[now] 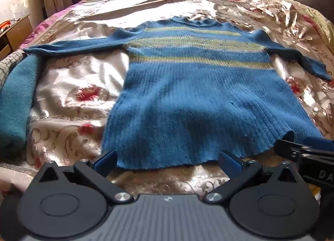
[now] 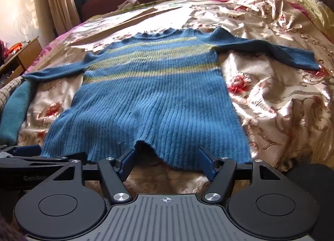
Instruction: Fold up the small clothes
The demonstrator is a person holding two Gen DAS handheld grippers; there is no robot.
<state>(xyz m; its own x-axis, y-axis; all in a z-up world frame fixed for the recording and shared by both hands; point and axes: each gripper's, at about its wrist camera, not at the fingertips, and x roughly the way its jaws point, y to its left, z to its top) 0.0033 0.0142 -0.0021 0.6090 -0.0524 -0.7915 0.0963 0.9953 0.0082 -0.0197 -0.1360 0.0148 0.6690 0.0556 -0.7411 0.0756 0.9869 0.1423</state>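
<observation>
One blue sweater [image 1: 187,98] lies spread flat on the flowered bedspread [image 1: 68,86] in front of me, hem nearest me, neckline at the far end. I count three pale yellow-green stripes across its chest and two sleeves, one stretched out to each side. The lower body is plain ribbed blue.

My left gripper [image 1: 167,160] hangs over the near hem, tilted downward. Its two blue-padded fingers [image 1: 105,159] stand spread wide, one near the hem's left corner and one further along the hem, with the edge of the knit lying in the gap between them. The pads do not press on the fabric; these jaws are released and hold nothing.

My right gripper [image 2: 167,161] is just beside it, further along the same hem. Its two fingers [image 2: 205,160] are also parted, and the hem sags into the space between them with a small dip in its edge at the left finger. I see no pinch on the wool here either, so these jaws are loose too.

Each of my grippers shows at the edge of the other's view, close alongside.

One teal cloth [image 1: 14,98] lies on the left edge of the bed, apart from the sweater body, below the left sleeve's cuff. One wooden table [image 2: 23,55] stands beyond the bed's left side.
</observation>
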